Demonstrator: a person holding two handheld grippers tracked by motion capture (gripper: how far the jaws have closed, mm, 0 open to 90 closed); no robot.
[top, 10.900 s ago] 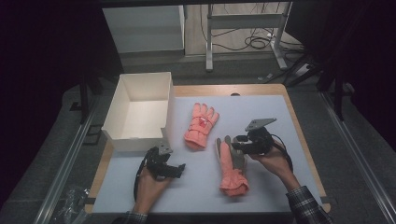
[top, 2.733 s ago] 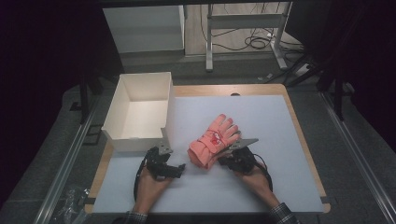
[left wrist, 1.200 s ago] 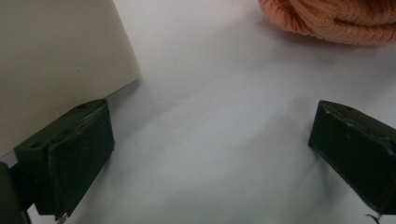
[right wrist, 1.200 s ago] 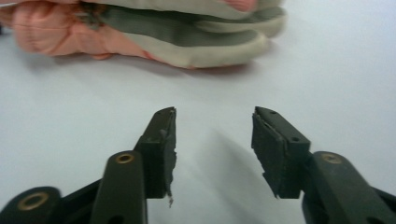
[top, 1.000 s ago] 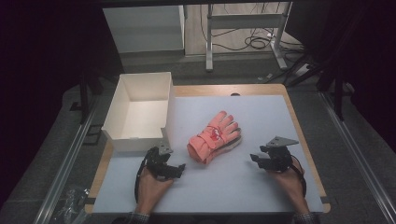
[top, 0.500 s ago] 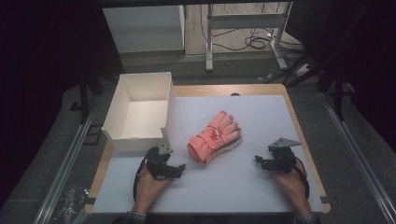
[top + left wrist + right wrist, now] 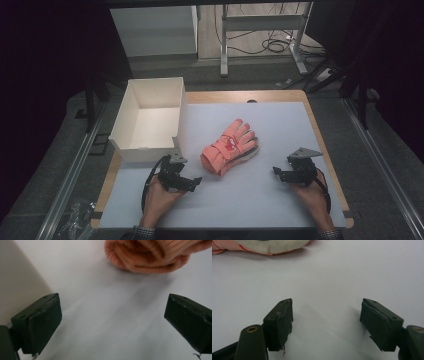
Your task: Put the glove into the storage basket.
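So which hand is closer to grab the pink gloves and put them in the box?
Probably left: the left gripper, jaws open, sits nearer the stacked pink gloves and beside the white box. The right gripper is farther off.

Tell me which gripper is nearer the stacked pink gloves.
Left. The left gripper sits just below-left of the pink gloves, close to their cuffs; the right gripper rests open, farther off to their right.

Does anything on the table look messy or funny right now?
Not much. The pink gloves lie stacked at a slant in the middle of the white mat, one not squarely over the other, so a pale edge peeks out underneath. The white box sits upright and looks empty.
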